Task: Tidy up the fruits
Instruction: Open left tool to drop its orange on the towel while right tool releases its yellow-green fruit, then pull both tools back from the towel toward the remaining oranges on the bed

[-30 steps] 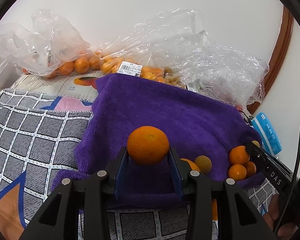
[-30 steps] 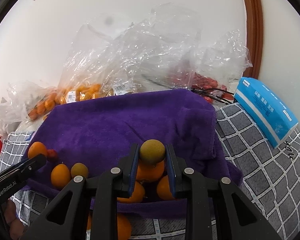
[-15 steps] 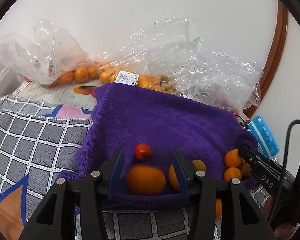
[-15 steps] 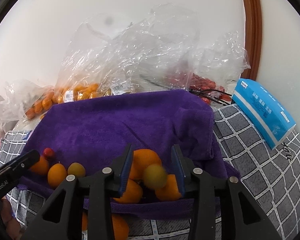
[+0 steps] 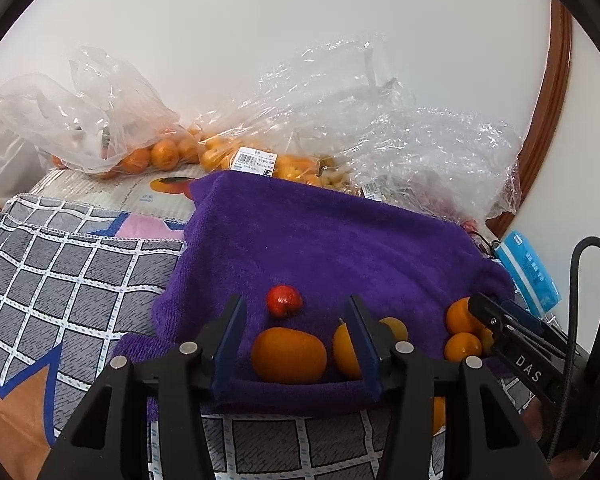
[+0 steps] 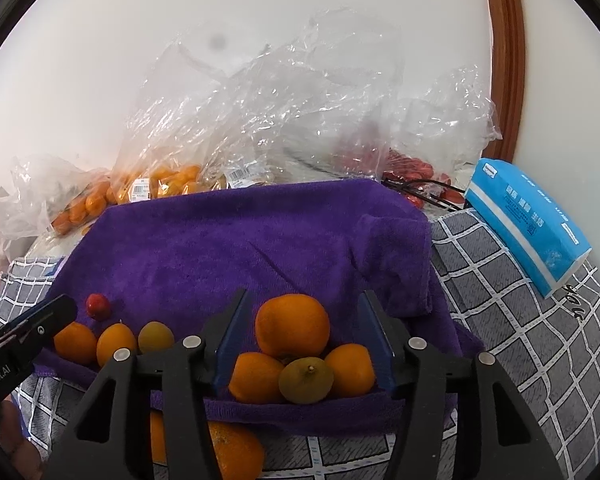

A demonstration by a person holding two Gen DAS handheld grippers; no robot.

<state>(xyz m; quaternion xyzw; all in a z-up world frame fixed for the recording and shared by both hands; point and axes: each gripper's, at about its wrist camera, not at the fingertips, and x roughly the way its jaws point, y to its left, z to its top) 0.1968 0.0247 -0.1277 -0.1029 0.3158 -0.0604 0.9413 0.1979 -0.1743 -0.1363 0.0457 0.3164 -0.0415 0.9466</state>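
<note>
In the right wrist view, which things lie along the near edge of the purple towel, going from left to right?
Left gripper → red fruit → small orange → greenish fruit → large orange on its pile, between the right gripper's open jaws.

Both wrist fisheyes look forward and slightly downward from close above a purple towel (image 5: 320, 240), toward bagged fruit by the wall. They share the towel; each apparently catches the other gripper at its lower frame edge.
</note>
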